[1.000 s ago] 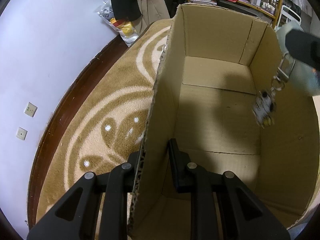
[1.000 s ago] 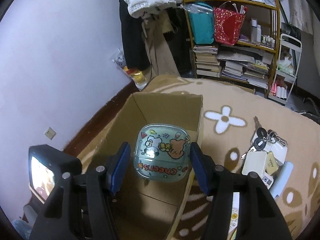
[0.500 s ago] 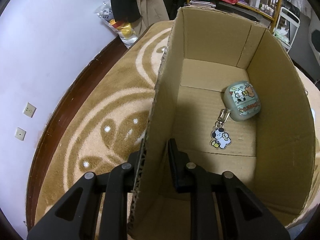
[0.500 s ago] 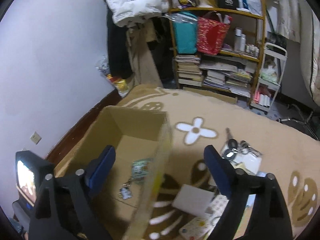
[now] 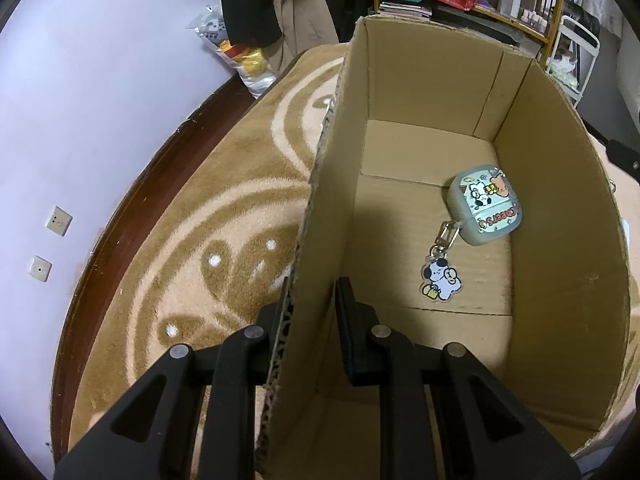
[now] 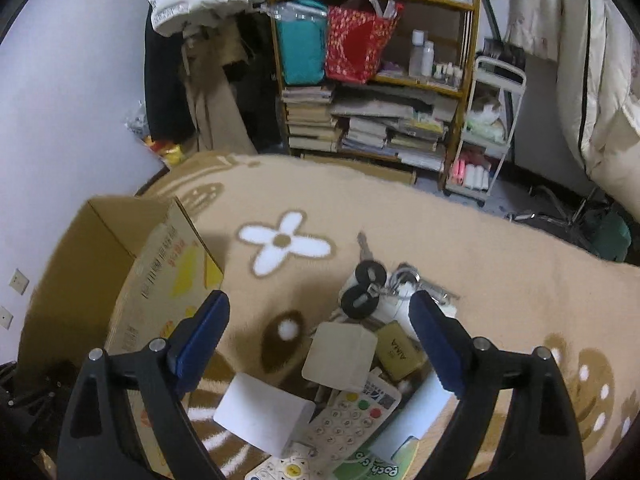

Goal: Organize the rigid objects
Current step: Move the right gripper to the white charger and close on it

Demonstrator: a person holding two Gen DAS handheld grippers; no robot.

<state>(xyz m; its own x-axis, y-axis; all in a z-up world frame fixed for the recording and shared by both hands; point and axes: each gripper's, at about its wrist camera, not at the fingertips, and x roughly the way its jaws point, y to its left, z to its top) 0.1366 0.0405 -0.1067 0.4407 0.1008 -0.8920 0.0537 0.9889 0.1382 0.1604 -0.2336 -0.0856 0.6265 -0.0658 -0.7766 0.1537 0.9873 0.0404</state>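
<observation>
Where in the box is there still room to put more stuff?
Most of the cardboard box floor is bare: the far strip by the back wall, and the near part between the left tool and the puppy charm. The cartoon case fills the right middle. Outside, the pile under the right tool is crowded.

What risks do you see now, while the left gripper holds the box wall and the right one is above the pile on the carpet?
1. The right gripper is open over a crowded pile: keys, a beige card, a remote. Closing may catch two items.
2. The left gripper pinches only the thin wall of the cardboard box; a pull might bend or tip it.
</observation>
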